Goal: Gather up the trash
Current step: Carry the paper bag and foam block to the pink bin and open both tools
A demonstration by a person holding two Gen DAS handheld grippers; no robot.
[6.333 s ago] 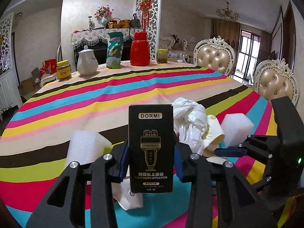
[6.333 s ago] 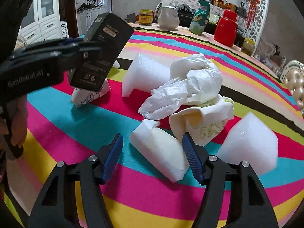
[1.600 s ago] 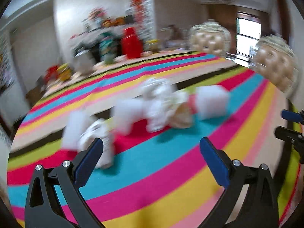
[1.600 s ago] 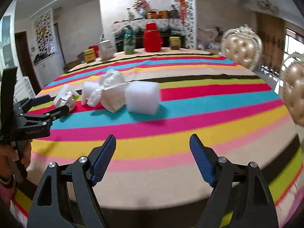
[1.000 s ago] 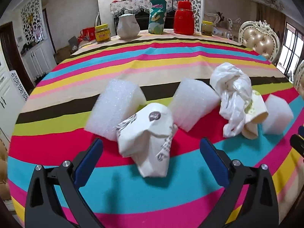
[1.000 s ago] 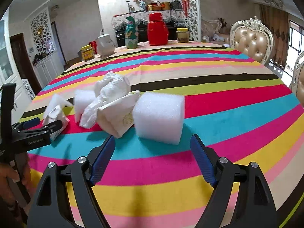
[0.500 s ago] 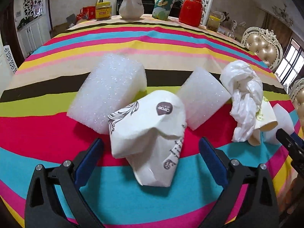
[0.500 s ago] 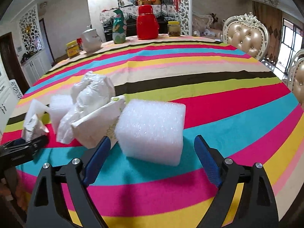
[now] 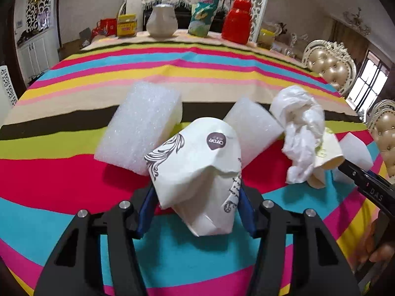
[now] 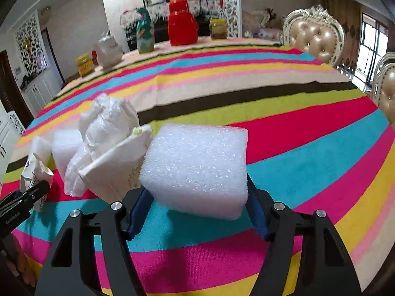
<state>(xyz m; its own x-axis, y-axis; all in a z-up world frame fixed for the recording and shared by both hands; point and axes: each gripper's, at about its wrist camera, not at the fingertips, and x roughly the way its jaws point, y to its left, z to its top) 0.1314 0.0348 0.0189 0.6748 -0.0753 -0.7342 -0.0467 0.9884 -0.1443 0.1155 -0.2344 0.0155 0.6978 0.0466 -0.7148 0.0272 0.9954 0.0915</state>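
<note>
Closing on the crumpled paper cup [image 9: 197,172], the left gripper [image 9: 196,209] has its blue pads against both sides of the cup's lower body, which rests on the turquoise band of the striped tablecloth [image 9: 74,167]. Likewise the right gripper [image 10: 197,207] is closing around the foam block [image 10: 197,165], a pad at each lower side of it; whether those pads already press into the foam is hard to judge, since the block hides their tips. Just behind the cup lie two more white foam pieces, the larger foam piece [image 9: 140,130] to its left and the smaller foam piece [image 9: 251,128] to its right, both close against it. Further right sits a wad of white plastic bag [image 9: 301,133] draped over a second flattened paper cup [image 9: 325,155], and in the right wrist view that cup leans against the foam block. At the far edge of the table stand a yellow-lidded jar [image 9: 126,25], a pale ceramic jug [image 9: 161,22], a green snack bag [image 9: 201,17], a red thermos [image 9: 235,22] and another jar [image 9: 265,38]. Beyond them, padded gold chairs [image 9: 330,64] flank the table.
</note>
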